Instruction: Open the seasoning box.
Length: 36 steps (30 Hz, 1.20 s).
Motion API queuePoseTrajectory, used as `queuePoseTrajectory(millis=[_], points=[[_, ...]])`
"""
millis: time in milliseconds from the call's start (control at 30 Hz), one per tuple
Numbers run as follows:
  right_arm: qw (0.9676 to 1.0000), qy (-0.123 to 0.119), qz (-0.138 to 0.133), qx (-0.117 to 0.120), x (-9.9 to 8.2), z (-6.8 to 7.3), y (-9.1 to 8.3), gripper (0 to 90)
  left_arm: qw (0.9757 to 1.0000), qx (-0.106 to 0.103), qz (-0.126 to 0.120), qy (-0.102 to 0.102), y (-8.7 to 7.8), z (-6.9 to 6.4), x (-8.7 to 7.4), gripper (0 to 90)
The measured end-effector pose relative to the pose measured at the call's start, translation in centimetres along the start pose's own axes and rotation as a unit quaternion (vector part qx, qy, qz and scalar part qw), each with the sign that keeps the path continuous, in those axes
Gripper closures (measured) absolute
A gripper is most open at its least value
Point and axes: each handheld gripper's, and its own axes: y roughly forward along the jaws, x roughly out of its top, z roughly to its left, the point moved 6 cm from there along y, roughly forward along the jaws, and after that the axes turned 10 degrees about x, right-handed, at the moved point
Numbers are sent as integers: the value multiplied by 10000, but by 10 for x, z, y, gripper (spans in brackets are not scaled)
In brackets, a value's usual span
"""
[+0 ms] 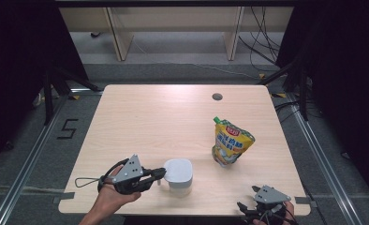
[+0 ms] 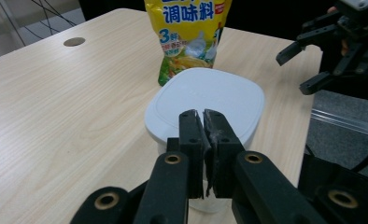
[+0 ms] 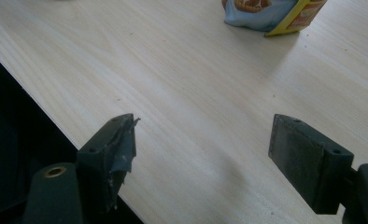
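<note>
**Left claw pinched shut at the white lidded container; right claw waits wide open**

The pale wooden table [image 1: 140, 122] carries everything in play. Of the items on it, the yellow seasoning pouch [image 1: 230, 143] stands tallest, upright and well beyond the left gripper [image 1: 161, 174], past the container as that claw looks along its own jaws. It looks soft-sided and glossy, likely to buckle or slide under a pinch; nothing touches it.

The white lidded container [image 1: 178, 176] sits directly ahead of the left claw, at the jaw tips. In the left gripper view the container [image 2: 205, 105] shows a rounded-square lid with a slightly raised rim over a body that looks like thin translucent plastic. It should be light and fairly stiff, but smooth, so a grip on the flat top would slip. The overhanging lid edge nearest the claw is the sensible place to take hold, or the side wall just below it.

The left claw's jaws are closed together, pads all but meeting, right at the near edge of the lid. Whether they nip a lip or tab of the lid there cannot be told; nothing visible lies between the pads.

The right gripper [image 1: 246, 206] rests at the near table edge, well off to the side of the container, its jaws spread wide over bare wood and holding nothing.
</note>
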Motion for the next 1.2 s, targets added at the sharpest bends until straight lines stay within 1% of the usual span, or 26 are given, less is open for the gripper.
queuePoseTrajectory(millis=[33, 67, 100, 133, 267, 300, 400, 433, 467, 500, 533, 567, 600, 667, 733, 767, 800, 833, 867, 900, 933, 967, 1100, 1133, 1167, 1200], points=[[10000, -21, -15, -3, 1, 0, 0, 241, 10000, -14, -5, -27, 1, 1, 0, 858], [10000, 25, 10, 14, 1, 1, 0, 241, 10000, -12, -11, -46, 2, 3, -1, 861], [10000, 12, 3, -13, 1, 0, 0, 241, 10000, 28, -30, -30, 3, 5, -1, 861], [10000, 7, 5, -11, 1, 1, 0, 241, 9999, 50, -25, -128, 4, 6, -2, 861], [10000, 6, 19, -7, 1, 2, 1, 241, 9997, 24, -65, -231, 4, 8, -2, 862], [10000, -52, 21, 0, 2, 2, 1, 241, 9998, 15, -76, -179, 4, 8, -2, 862], [10000, -21, -18, -22, 3, 3, 1, 230, 9998, -24, -104, -176, 4, 9, -3, 862], [9999, 108, -24, -28, 3, 4, 1, 230, 9998, -10, -104, -167, 4, 9, -3, 862], [9999, 144, -30, -4, 4, 5, 1, 235, 9998, -4, -99, -150, 4, 9, -3, 862], [10000, 30, -54, -11, 5, 3, 0, 243, 9997, 17, -99, -203, 3, 9, -4, 863], [10000, 30, -76, 7, 5, 3, 0, 249, 9998, 14, -92, -183, 3, 10, -5, 863], [9999, 69, -103, 41, 5, 4, 0, 250, 9996, 31, -98, -271, 3, 9, -5, 864], [9999, -15, -134, 24, 6, 3, 0, 256, 9996, 19, -107, -245, 3, 10, -6, 863], [9998, 84, -173, 76, 8, 5, -1, 291, 9997, 6, -115, -235, 2, 11, -7, 863], [9994, 39, -322, 111, 12, 6, -2, 344, 9997, -11, -132, -193, 2, 11, -7, 863], [9990, 28, -399, 188, 14, 8, -2, 378, 9997, -10, -140, -203, 2, 11, -7, 861], [9983, 40, -512, 257, 17, 11, -2, 410, 9997, -9, -141, -200, 2, 11, -7, 861], [9978, -55, -605, 280, 21, 11, -2, 450, 9997, -3, -140, -189, 2, 11, -7, 860], [9969, -33, -684, 391, 24, 14, -2, 497, 9996, 4, -137, -258, 2, 11, -8, 860], [9955, -77, -830, 443, 29, 15, -2, 512, 9995, 26, -122, -289, 2, 11, -8, 861], [9945, -68, -942, 462, 33, 17, -1, 551, 9997, -3, -139, -196, 2, 12, -8, 860], [9932, -156, -1035, 500, 38, 19, -1, 589, 9996, -1, -126, -269, 2, 11, -8, 861], [9885, -356, -1329, 633, 56, 29, 3, 676, 9996, 4, -121, -253, 2, 12, -9, 858], [9866, -385, -1441, 661, 60, 32, 4, 703, 9996, 2, -125, -249, 2, 11, -8, 856], [9865, -406, -1460, 625, 63, 33, 3, 729, 9996, 8, -126, -247, 2, 12, -8, 857], [9848, -460, -1527, 687, 67, 35, 5, 747, 9996, 6, -120, -247, 2, 12, -8, 856]])
